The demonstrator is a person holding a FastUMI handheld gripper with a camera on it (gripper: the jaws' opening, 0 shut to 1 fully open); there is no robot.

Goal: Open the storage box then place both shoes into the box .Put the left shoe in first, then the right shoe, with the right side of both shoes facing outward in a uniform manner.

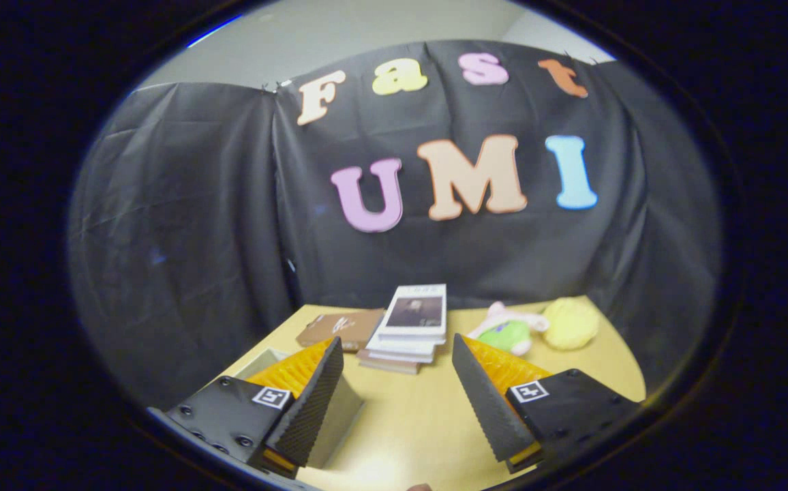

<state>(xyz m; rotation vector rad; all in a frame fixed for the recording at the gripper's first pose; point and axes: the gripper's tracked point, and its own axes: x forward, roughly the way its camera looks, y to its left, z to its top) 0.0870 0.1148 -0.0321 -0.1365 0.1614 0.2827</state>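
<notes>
My gripper (pixel 397 358) gapes wide, holding nothing. The storage box (pixel 346 409) sits under its left finger; contents hidden. Books (pixel 407 327) lie beyond the box.

My gripper (pixel 397 382) hung over the table (pixel 407 423), fingers spread wide with nothing between them. The storage box (pixel 339 409) sat under my left finger. Just beyond the fingers lay a stack of books (pixel 409 327), another book (pixel 339 329) touching its left side. Right of the stack, two plush toys (pixel 537 327) rested near the wall.
</notes>
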